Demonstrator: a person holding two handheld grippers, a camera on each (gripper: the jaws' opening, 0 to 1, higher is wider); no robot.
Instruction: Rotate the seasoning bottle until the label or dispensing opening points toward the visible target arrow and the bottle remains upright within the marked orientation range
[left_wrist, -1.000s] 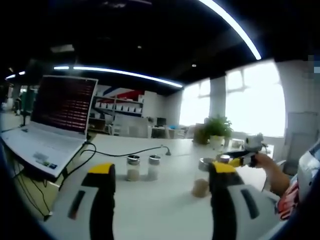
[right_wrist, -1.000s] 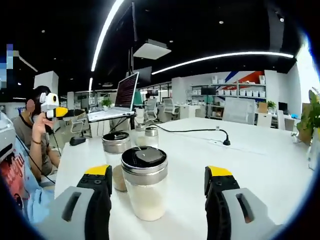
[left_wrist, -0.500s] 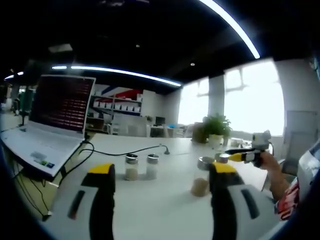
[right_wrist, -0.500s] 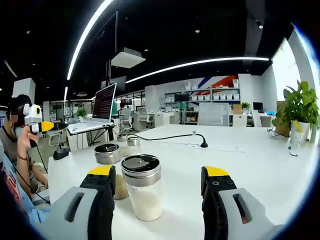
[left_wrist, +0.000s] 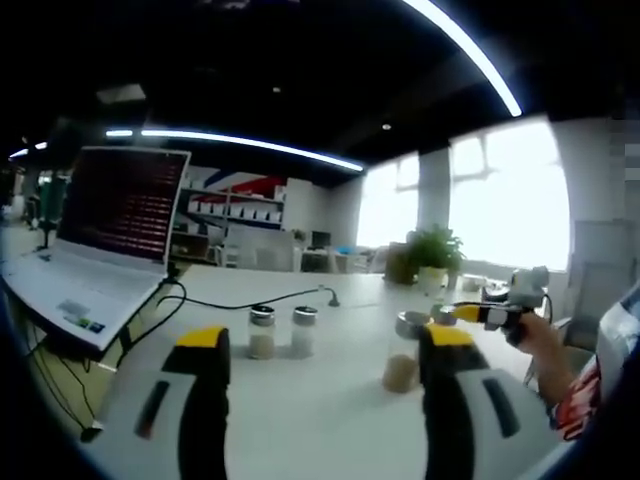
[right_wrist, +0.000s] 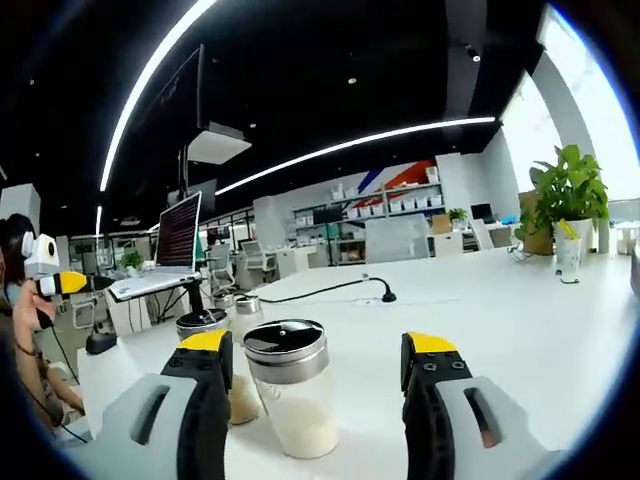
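A clear seasoning bottle (right_wrist: 290, 400) with white contents and a steel lid stands upright on the white table (right_wrist: 520, 330), between the jaws of my right gripper (right_wrist: 318, 350). The jaws stand apart from the glass, open. A second steel-lidded bottle (right_wrist: 203, 323) with tan contents stands just behind the left jaw. In the left gripper view that tan bottle (left_wrist: 402, 358) sits by the right jaw of my open left gripper (left_wrist: 325, 345), which holds nothing. A person's hand holds the right gripper (left_wrist: 490, 313) at the far right.
Two small shakers (left_wrist: 282, 332) stand mid-table, also visible as shakers (right_wrist: 235, 303) from the right. An open laptop (left_wrist: 100, 240) sits at the left edge with a black cable (left_wrist: 240, 303) running across. A potted plant (right_wrist: 565, 200) stands at the far end.
The right gripper view has swung, so the room slid leftward in it; the white bottle stays between its jaws. The left gripper view has hardly shifted.
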